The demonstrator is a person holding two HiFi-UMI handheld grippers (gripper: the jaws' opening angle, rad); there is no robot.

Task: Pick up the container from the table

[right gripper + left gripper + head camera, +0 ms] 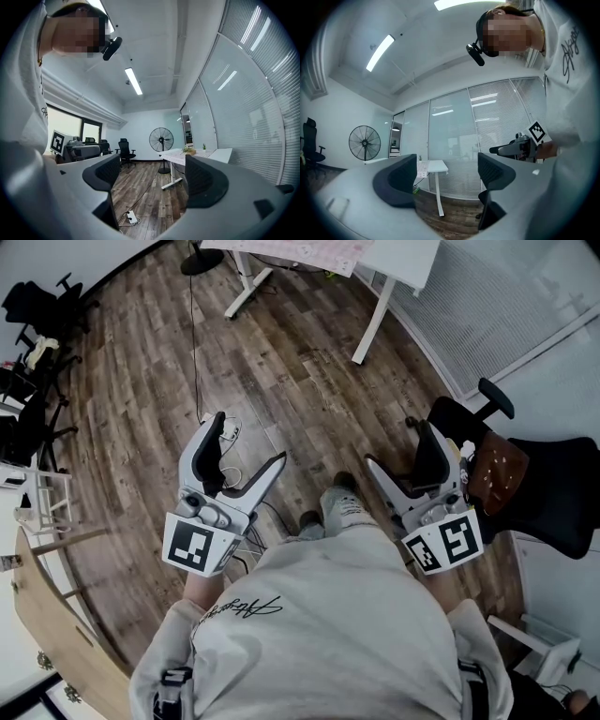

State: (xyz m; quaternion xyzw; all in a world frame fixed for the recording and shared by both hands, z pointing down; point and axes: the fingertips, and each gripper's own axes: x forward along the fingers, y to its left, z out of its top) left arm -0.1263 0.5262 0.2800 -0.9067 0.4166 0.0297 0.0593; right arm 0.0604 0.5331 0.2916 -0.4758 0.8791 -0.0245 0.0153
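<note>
Left gripper (249, 439) is released, jaws spread wide with only the far-off room showing between them, nothing gripped. Same deal with the right gripper (399, 443): jaws wide apart, empty.

From the head view, the person holds both out in front of their body, side by side and well apart. Each points forward and about level over the wood floor (281, 362), with its marker cube (199, 547) facing up at the camera. You only get a bit of forearm (199, 589) below the left cube, coming out of the grey sweatshirt (328, 624). One shoe (342, 507) pokes out between the two grippers.

As for the container, honestly I can't pick it out for sure. The white table (403, 263) stands well ahead of both grippers, nowhere near the jaws. In the right gripper view there's a small brownish thing (190, 151) with a bit of green on that tabletop, but it's too small to say whether that's it. The left gripper view has the table far off between its jaws, against a glass wall with blinds (497, 122).

Also around: a standing fan (161, 139) beyond the table, a black office chair (553, 488) off to the right of the right gripper, and a power strip (132, 217) on the floor.
</note>
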